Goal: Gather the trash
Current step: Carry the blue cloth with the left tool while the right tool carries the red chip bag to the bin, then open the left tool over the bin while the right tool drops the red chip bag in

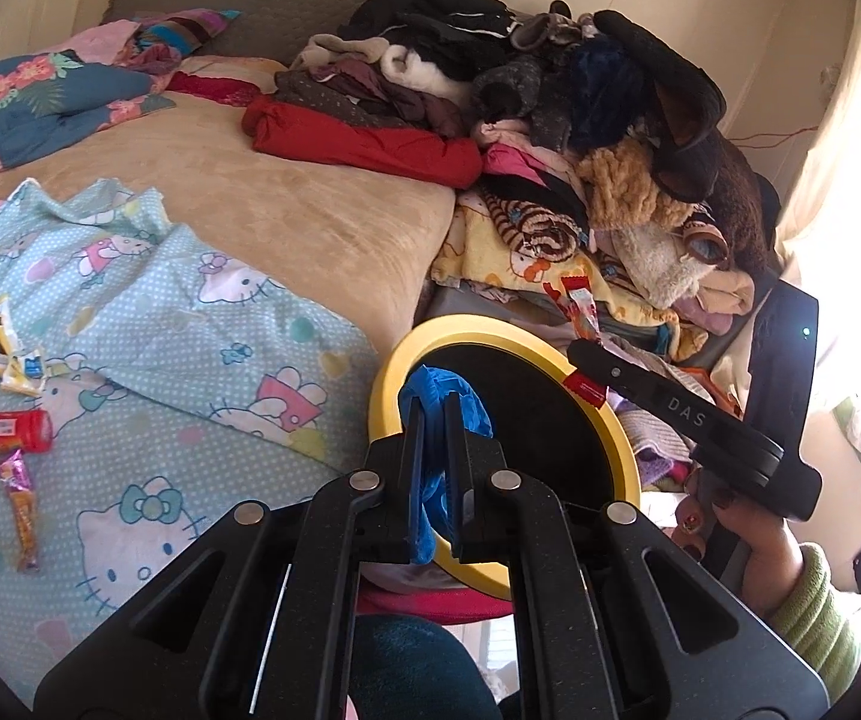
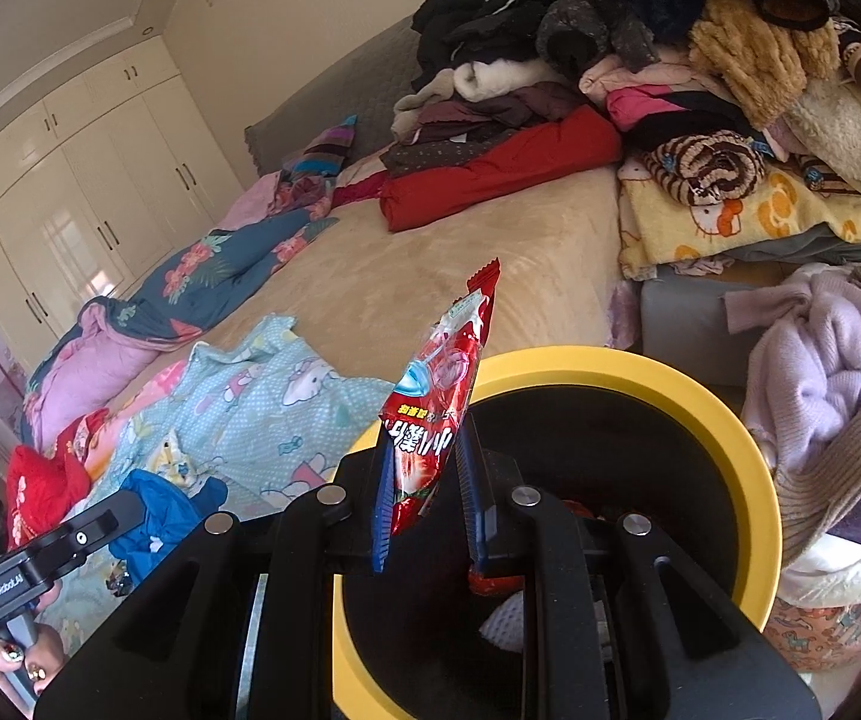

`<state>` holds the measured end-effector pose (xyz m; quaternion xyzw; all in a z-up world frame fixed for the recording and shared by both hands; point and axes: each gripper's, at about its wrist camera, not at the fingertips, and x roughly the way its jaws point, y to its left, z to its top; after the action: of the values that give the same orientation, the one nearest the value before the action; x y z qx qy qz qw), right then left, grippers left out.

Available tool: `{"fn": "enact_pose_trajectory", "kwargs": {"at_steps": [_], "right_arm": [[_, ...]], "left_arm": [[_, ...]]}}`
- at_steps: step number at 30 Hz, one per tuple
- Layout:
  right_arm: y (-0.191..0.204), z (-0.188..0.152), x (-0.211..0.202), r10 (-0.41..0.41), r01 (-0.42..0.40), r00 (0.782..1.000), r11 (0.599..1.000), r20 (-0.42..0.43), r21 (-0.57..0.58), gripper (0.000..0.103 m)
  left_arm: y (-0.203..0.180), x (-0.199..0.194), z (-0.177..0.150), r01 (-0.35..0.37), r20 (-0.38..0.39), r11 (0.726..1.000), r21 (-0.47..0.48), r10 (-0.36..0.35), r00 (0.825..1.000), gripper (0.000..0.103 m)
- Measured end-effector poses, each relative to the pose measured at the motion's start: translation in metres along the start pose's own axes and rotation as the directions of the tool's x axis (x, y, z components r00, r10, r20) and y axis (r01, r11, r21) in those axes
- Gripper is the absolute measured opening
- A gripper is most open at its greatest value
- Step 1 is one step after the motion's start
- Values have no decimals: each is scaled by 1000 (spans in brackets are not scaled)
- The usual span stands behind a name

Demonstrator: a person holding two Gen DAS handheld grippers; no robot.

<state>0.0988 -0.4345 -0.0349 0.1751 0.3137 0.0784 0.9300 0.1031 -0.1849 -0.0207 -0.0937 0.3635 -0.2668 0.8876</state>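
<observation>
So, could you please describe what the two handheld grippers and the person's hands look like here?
Both grippers, the left gripper and the right gripper, are matte black linkages with silver pivot rivets and blue-padded fingers. One black body reads "DAS", the other "GenRobot.AI". The hand has decorated nails and a ribbed green sleeve.
</observation>
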Motion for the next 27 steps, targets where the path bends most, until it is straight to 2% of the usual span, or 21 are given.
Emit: {"fn": "enact_pose_trajectory", "kwargs": {"at_steps": [15,27], "right_arm": [[-37,-2,3,-52,53,998,997,-19,65,19],[-50,-7,14,-55,60,997,995,-59,81,19]], "left_arm": [[-28,40,-18,57,-79,997,50,-53,995,3],[-33,75,-23,55,-124,996,72,-46,991,3]]}}
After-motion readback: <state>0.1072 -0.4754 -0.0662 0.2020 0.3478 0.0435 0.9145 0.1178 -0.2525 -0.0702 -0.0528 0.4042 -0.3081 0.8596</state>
